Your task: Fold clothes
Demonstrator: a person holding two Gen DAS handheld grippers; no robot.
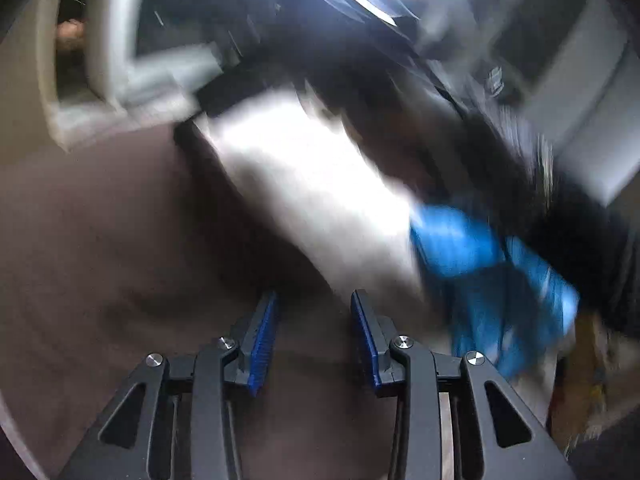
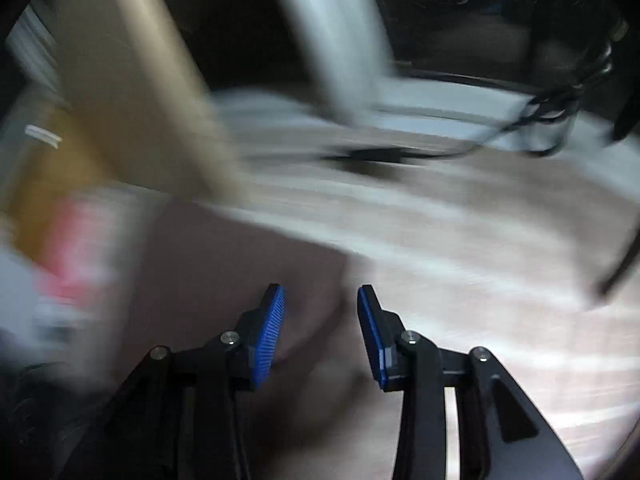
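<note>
Your left gripper (image 1: 314, 304) points forward and down over a brown cloth (image 1: 100, 240), and its 2 blue pads (image 1: 262, 344) stand apart with nothing between them. The cloth fills the lower left of the left wrist view and lies under the fingers; I cannot tell if the tips touch it. Ahead of this gripper a white, blurred fabric (image 1: 304, 184) slants across the view, and just right of it you see a smeared blue shape, the other gripper (image 1: 480, 280); its state I cannot tell from here.

In the right wrist view, your right gripper (image 2: 321, 300) also has its 2 pads (image 2: 270, 340) apart, holding nothing. It is above the edge where the brown cloth (image 2: 224, 264) meets a pale wooden surface (image 2: 480, 248). A black cable (image 2: 400, 156) lies farther back on that surface.
</note>
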